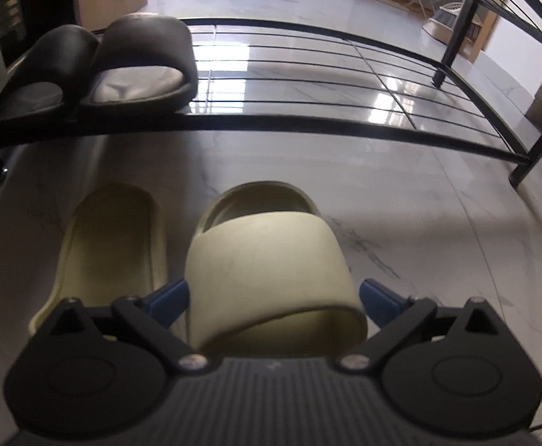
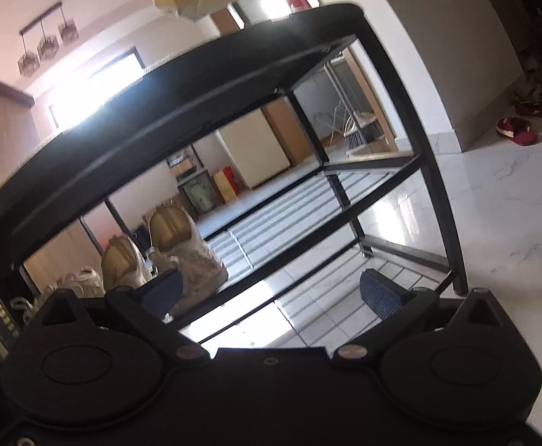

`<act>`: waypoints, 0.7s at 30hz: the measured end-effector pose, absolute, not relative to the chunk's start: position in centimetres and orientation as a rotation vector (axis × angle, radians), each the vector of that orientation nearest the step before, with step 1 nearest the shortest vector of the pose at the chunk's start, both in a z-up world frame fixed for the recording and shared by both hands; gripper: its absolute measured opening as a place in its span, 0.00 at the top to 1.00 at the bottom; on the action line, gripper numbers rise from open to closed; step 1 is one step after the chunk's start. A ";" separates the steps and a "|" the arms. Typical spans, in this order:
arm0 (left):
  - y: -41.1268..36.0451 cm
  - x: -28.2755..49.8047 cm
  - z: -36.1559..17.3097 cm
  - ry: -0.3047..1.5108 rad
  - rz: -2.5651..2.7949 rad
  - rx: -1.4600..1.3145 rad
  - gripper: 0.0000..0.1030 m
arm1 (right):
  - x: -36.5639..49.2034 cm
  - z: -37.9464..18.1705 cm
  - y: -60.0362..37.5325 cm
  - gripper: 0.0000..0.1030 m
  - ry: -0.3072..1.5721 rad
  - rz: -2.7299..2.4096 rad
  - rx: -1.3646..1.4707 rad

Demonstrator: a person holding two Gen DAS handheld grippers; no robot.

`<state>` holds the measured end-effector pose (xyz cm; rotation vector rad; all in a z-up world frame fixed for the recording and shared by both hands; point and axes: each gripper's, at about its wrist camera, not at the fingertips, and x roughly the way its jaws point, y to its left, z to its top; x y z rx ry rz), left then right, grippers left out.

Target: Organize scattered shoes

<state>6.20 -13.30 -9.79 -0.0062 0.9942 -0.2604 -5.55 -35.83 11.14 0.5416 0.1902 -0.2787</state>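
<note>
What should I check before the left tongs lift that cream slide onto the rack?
1. Left tongs straddle the cream slide strap: ok, a blue pad on each side.
2. Pads gripping the strap: cannot tell; contact is hidden.
3. Second cream slide clear of the grasp: ok, apart on the floor, though close to the left pad.
4. Free space on the bottom shelf: ok, black slides fill only the left end.
5. Right tongs out of the way: ok, open, empty, facing the rack frame where white sneakers sit.
</note>
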 end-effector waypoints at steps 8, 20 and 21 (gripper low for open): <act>-11.4 4.0 -7.5 1.013 -0.272 -0.102 0.02 | -3.2 9.9 -35.2 0.00 0.341 -0.253 0.518; -1.5 -1.0 -1.8 1.055 -0.047 -0.311 0.01 | 1.7 6.1 -31.6 0.00 0.694 -0.020 0.433; -0.8 -1.9 -1.0 1.030 -0.038 -0.334 0.01 | 2.3 5.6 -30.7 0.00 0.751 0.014 0.400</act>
